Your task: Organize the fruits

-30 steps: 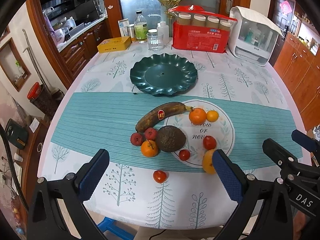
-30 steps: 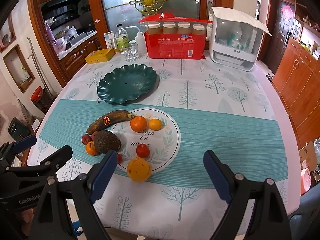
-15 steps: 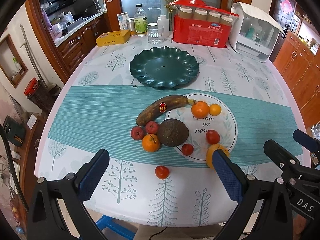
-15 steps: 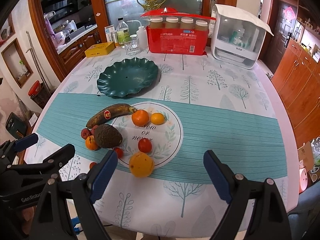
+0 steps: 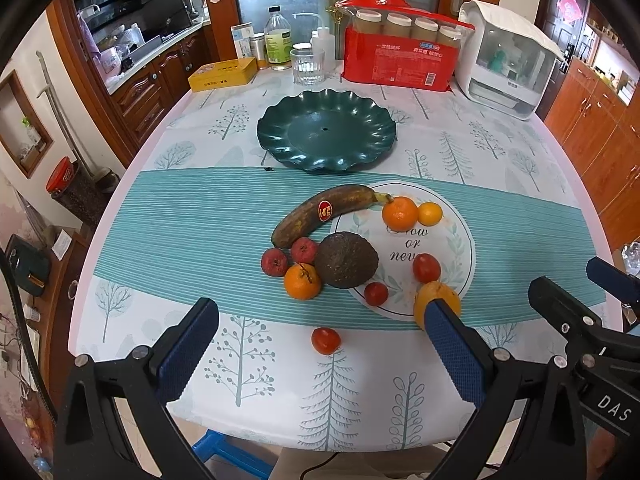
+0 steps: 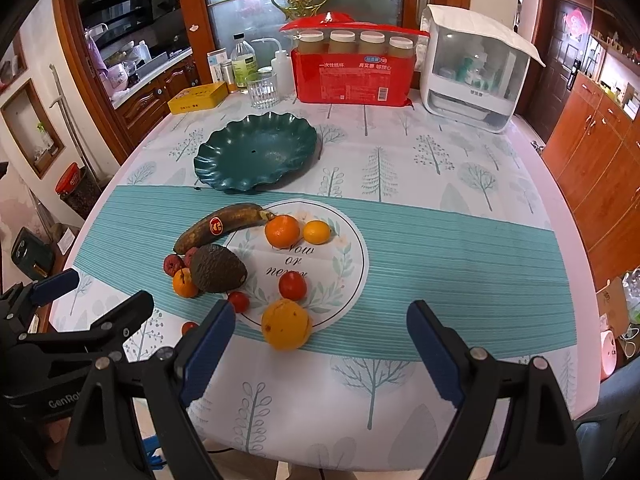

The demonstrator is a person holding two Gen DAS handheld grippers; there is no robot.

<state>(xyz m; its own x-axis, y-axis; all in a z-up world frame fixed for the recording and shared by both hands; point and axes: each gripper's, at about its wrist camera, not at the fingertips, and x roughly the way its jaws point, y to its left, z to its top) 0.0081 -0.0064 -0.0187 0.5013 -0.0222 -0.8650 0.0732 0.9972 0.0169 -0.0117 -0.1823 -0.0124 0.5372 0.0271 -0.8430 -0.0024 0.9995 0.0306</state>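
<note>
Nothing placed yet: green scalloped plate (image 5: 326,134) sits bare at 12 o'clock of the fruit pile, all fruit on the tablecloth (image 5: 192,216). Banana (image 5: 320,218), avocado (image 5: 346,260), mandarins, small red fruits cluster around the printed round motif; one stray red fruit (image 5: 326,340) at 6 o'clock of the pile, big orange (image 6: 286,324) near the table's front edge. Left gripper (image 5: 320,352) spread wide, holding nothing, above the near edge; right gripper (image 6: 316,354) also spread and bare, orange just ahead between its fingers. Whole sort still to do. Surface: tree-print cloth with teal striped band. Room: kitchen/dining, wooden cabinets, red package (image 5: 400,56), glass, bottles, yellow box, white appliance at 12–1 o'clock.
</note>
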